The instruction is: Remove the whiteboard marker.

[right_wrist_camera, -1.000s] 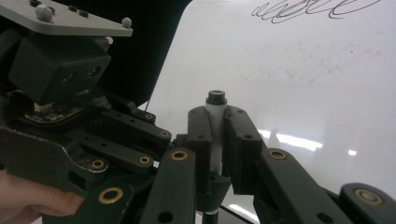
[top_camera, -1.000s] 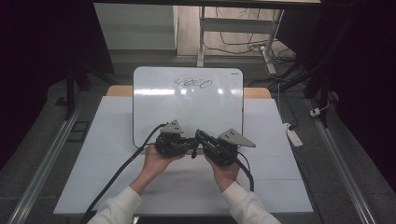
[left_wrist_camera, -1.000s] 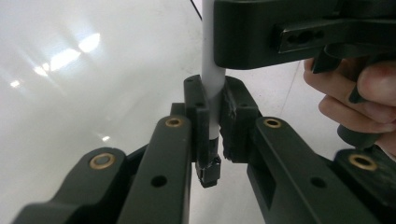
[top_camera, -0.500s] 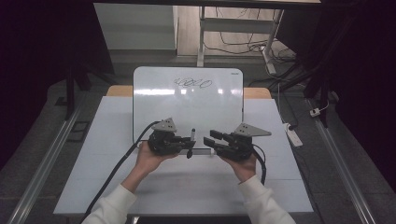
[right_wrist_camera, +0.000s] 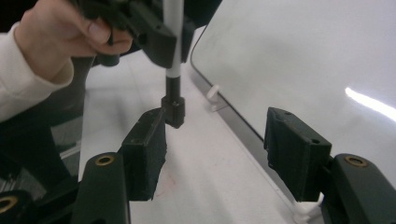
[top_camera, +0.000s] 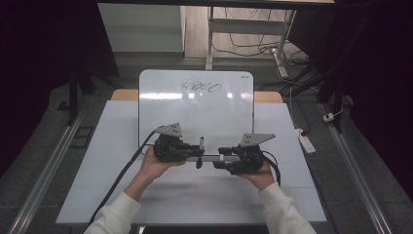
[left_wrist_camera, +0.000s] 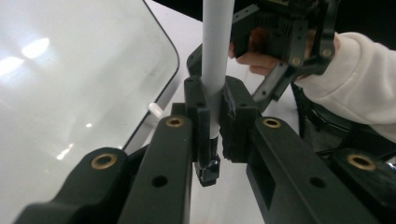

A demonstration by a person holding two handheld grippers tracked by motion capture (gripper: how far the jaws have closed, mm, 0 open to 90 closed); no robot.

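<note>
A white marker [top_camera: 200,151] with a black end stands upright in my left gripper [top_camera: 191,149], which is shut on its barrel. In the left gripper view the jaws [left_wrist_camera: 215,107] clamp the marker [left_wrist_camera: 217,46], and its black end [left_wrist_camera: 208,168] sticks out below. My right gripper [top_camera: 221,160] is open just right of the marker and does not touch it. In the right gripper view the marker's black end [right_wrist_camera: 173,105] hangs close to the left pad [right_wrist_camera: 147,149] of my right gripper [right_wrist_camera: 222,149]. Both hover over the front edge of a whiteboard [top_camera: 195,112] bearing a black scribble [top_camera: 200,87].
The whiteboard lies on a white table [top_camera: 97,165], held by small white clips [right_wrist_camera: 212,93] at its edge. A white power strip [top_camera: 306,141] lies on the floor at the right. Metal rails [top_camera: 48,170] run along both sides of the table.
The two grippers were pressed together at the marker a second ago. They have drawn apart: the right one moved right and stands open, while the left keeps the marker.
</note>
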